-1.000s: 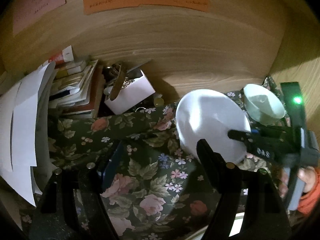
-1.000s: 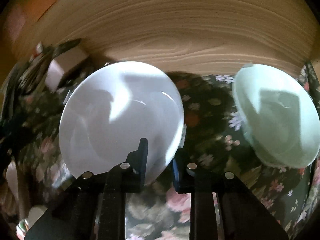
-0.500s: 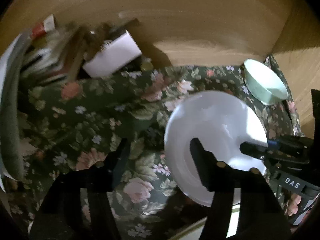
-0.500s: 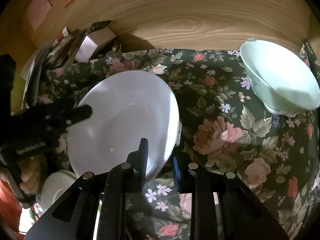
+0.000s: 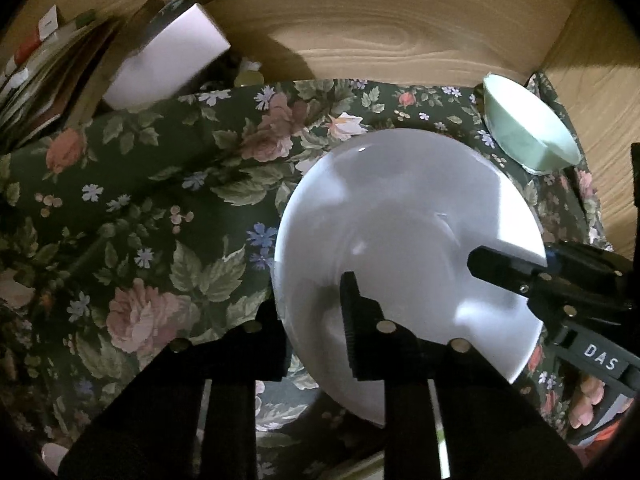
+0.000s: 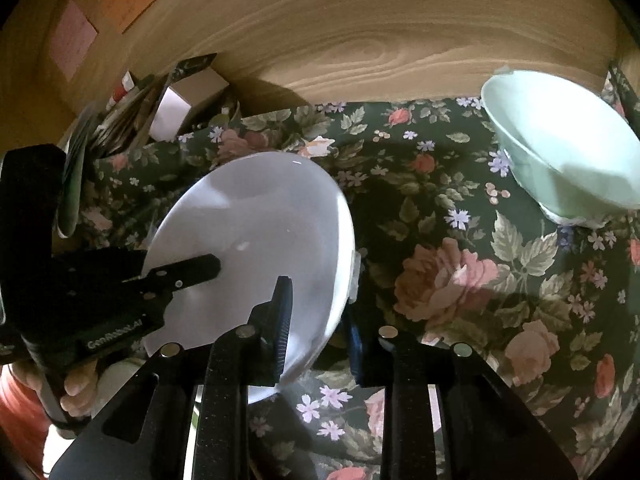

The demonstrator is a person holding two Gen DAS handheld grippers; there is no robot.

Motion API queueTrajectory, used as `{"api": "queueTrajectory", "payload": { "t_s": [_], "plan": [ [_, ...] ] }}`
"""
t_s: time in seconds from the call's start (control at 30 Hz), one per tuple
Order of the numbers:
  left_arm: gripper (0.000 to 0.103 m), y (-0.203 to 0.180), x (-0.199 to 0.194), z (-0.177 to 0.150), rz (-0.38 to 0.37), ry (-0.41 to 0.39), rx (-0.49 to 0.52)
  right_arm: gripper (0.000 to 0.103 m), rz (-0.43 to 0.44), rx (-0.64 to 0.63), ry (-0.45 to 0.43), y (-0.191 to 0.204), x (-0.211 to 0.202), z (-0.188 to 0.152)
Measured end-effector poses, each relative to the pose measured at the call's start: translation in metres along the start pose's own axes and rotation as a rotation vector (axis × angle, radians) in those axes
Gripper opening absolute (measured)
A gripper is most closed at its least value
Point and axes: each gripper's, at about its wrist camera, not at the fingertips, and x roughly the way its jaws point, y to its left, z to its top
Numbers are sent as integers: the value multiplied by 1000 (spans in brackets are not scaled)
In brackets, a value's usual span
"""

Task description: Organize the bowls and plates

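Note:
A white plate is held above the floral tablecloth. It also shows in the right wrist view. My right gripper is shut on the plate's right rim, one finger above and one below. My left gripper straddles the plate's left rim, with one finger over the plate and one finger beside it; its jaws stand apart. A pale green bowl sits on the cloth at the far right, near the wooden wall, and shows in the right wrist view.
A white box and a stack of books and papers stand at the back left against the wooden wall. Another white dish lies below the plate at the lower left.
The plate has come lower and nearer over the cloth, held by the right gripper. My left gripper has moved right onto the plate's left rim, its jaws narrower than before.

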Motion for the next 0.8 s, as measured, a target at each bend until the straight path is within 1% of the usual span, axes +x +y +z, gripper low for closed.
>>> {"api": "queueTrajectory", "payload": {
  "t_s": [0.07, 0.17, 0.23, 0.4, 0.6, 0.8],
  "plan": [
    [21, -1, 0, 0, 5, -3, 3, 22, -13, -11, -8, 3, -1, 0],
    [21, -3, -3, -1, -6, -9, 9, 22, -35, -24, -26, 6, -4, -1],
    [21, -7, -7, 0, -12, -26, 16, 22, -40, -29, -36, 7, -8, -1],
    [21, -12, -31, -4, -13, -85, 37, 22, -31, -29, -68, 11, -25, -1],
    [21, -13, -66, -12, -21, -154, 30, 22, -22, -48, -125, 25, -53, -2],
    [21, -11, -99, -28, -20, -212, 21, 22, -14, -74, -163, 42, -71, -6]
  ]
}}
